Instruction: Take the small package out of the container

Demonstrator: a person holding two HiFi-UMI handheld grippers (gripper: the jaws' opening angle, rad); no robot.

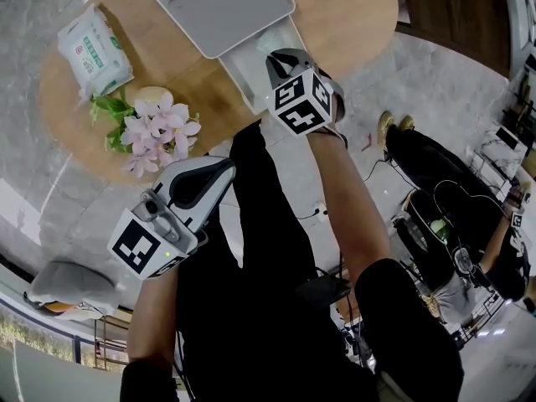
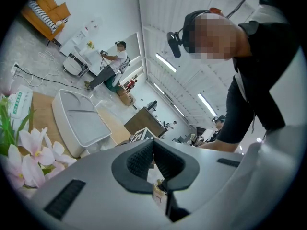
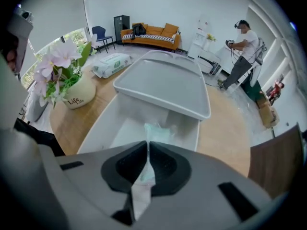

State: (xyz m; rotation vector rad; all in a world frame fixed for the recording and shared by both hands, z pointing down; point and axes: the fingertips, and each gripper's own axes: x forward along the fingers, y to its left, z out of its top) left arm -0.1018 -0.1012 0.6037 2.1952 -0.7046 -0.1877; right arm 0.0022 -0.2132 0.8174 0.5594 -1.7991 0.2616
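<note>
The small package (image 3: 156, 131), a pale green, clear-wrapped packet, lies inside the white container (image 3: 103, 123), and its near end runs up between my right jaws. My right gripper (image 3: 147, 150) points steeply down into the container and is shut on that end of the package. In the head view the right gripper (image 1: 285, 61) hangs over the container (image 1: 251, 74), whose inside is hidden by the marker cube. The left gripper (image 1: 219, 174) is held level near my body, off the table, shut with nothing in it; its pads (image 2: 144, 157) meet at the tip.
The container's grey lid (image 1: 218, 2) lies tilted across its far end. On the round wooden table (image 1: 352, 15) stand a pot of pink flowers (image 1: 159, 128) and a pack of wipes (image 1: 94, 50), both left of the container. Other people work in the background.
</note>
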